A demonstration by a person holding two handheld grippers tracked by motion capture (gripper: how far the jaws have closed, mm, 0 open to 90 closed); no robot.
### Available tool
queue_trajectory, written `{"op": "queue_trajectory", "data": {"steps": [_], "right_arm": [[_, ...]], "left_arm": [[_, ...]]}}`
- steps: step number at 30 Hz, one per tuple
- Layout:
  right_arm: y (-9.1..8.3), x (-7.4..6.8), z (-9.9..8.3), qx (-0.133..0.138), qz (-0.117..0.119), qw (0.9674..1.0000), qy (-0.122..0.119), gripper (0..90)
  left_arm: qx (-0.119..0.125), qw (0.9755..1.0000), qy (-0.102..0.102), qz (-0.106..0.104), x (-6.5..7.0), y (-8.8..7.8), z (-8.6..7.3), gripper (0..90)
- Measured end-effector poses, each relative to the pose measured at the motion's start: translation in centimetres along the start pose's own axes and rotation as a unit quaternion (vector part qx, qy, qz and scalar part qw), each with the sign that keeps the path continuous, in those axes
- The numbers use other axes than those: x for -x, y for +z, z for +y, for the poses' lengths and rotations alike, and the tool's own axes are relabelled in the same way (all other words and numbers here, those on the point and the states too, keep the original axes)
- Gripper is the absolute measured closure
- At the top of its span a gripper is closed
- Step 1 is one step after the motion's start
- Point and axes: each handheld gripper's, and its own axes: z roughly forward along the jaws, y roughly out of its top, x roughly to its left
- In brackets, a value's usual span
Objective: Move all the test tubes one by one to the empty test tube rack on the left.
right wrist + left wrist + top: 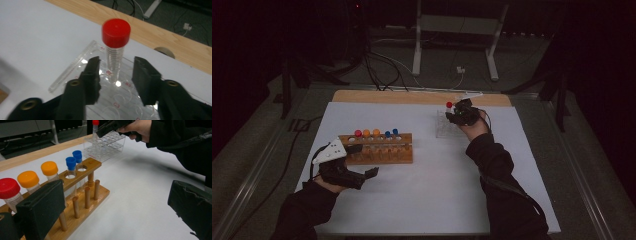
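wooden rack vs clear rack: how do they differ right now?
The wooden rack is opaque brown, with pegs along its front; the clear rack is transparent plastic with printed hole labels. The wooden rack holds five capped tubes; the clear rack holds one red-capped tube. Both stand on the white table.

clear plastic rack [82, 65], wooden rack [82, 195]

Red-capped tube [115, 47] stands upright in the clear rack [75, 72] (graduated, see-through body)
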Motion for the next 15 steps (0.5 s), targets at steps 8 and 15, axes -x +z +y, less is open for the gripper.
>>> {"op": "queue_trajectory", "data": {"steps": [8,15], "right_arm": [[0.44,0.09,0.44,0.006,0.009,0.9999,0.006,69.3],[0.85,-0.11,0.6,0.002,0.002,1.0,0.001,74.3]], "left_arm": [[-0.004,1.0,-0.001,0.001,-0.16,0.18,-0.17,1.9],[-0.005,1.0,-0.004,0.003,-0.37,0.2,-0.32,1.9]]}}
